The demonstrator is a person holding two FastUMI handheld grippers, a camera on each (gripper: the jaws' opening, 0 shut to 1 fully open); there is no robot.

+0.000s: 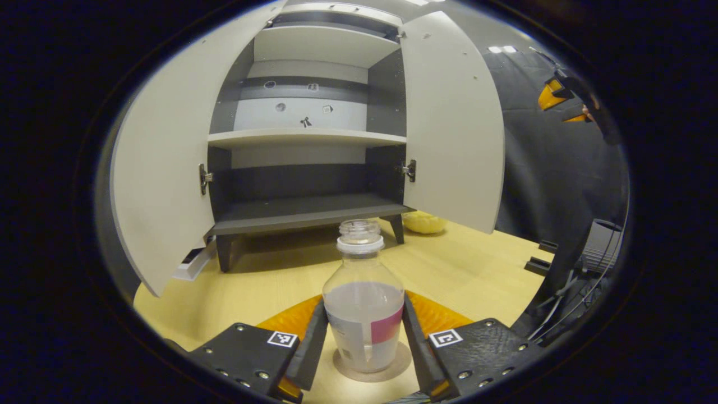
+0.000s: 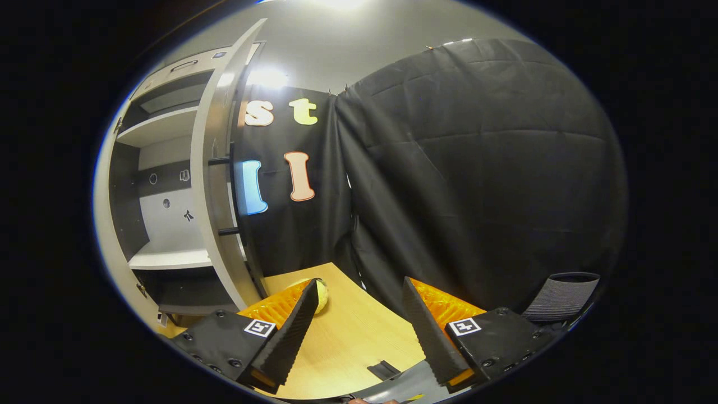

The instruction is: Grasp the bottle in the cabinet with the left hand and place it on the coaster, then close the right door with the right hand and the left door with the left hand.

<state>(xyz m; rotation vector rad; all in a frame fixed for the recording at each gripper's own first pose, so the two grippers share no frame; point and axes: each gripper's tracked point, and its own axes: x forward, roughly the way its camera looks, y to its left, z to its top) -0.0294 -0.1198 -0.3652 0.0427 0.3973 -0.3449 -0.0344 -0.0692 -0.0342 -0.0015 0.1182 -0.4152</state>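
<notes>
bottle [image 1: 363, 311]: 1, on coaster [image 1: 392, 367] | left claw [image 1: 363, 336] clamps it | right claw [image 2: 356, 325] apart

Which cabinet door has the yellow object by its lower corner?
The right door: the yellow object lies on the table under its bottom edge. The left door has a white piece there instead.
</notes>
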